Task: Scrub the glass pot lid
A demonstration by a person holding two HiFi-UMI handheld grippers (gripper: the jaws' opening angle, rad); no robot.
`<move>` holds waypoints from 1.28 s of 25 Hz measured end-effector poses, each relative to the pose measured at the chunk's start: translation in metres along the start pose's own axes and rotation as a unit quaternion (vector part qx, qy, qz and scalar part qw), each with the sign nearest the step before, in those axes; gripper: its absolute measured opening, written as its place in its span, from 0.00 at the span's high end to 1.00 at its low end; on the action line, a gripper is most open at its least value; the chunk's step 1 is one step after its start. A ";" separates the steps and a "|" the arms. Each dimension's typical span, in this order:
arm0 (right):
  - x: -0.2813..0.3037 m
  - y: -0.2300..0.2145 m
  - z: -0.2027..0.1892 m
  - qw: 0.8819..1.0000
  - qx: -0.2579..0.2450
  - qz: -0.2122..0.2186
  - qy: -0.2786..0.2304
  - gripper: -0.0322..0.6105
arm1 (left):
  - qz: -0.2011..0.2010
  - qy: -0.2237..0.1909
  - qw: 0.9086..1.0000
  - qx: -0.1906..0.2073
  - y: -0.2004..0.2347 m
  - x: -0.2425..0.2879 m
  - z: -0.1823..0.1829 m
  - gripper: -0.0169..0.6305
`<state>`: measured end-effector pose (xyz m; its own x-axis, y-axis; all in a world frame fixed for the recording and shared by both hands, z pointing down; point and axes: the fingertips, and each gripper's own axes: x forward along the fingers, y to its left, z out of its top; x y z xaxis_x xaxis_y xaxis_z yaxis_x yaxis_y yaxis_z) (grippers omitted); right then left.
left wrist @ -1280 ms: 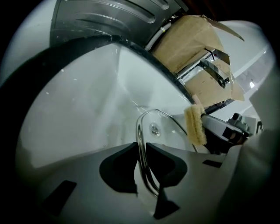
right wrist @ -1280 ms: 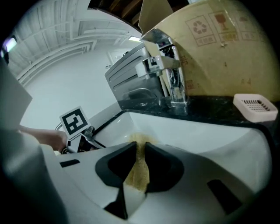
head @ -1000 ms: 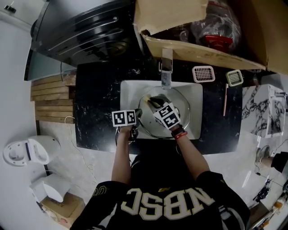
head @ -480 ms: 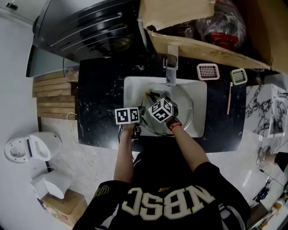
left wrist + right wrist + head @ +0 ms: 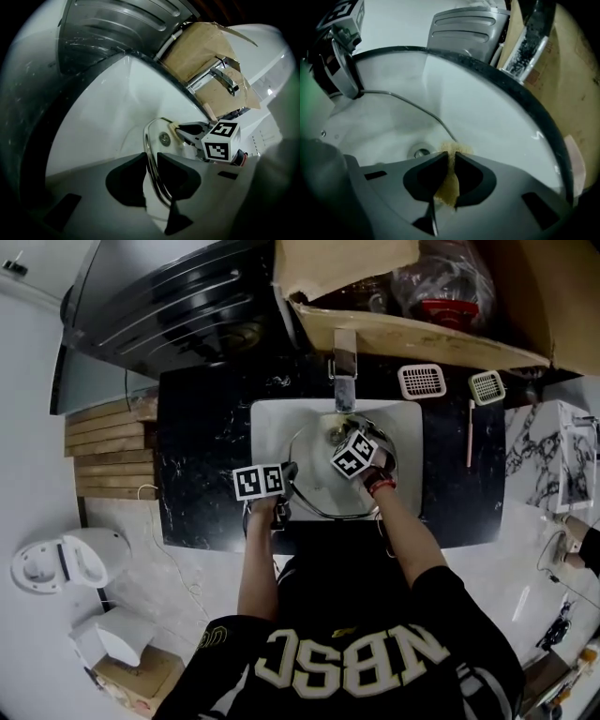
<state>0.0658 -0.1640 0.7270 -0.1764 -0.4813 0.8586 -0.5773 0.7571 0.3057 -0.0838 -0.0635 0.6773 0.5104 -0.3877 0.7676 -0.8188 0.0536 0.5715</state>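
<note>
Scrubbing under way: we have swept the right hand-held gripper (image 5: 339, 435), clamped on the yellow sponge (image 5: 449, 185), from the middle of the glass pot lid (image 5: 323, 489) to its far edge by the drain (image 5: 421, 152). The left hand-held gripper (image 5: 150, 161) pinches the lid's rim in the white sink (image 5: 270, 427).

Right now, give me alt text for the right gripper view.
The right gripper pinches a yellow sponge at the rim of the lid, beside the drain. Top left, the left gripper holds the lid's far edge.
</note>
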 end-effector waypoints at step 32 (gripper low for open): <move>-0.155 0.113 -0.089 0.887 -0.084 0.407 0.201 0.87 | -0.009 -0.005 1.000 -0.007 -0.003 -0.007 -0.001 0.84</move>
<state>0.0991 0.0353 0.6648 -0.1628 0.4251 0.8904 -0.2561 0.8533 -0.4542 -0.0847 -0.0597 0.6700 0.5218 -0.3977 0.7547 -0.8061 0.0595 0.5887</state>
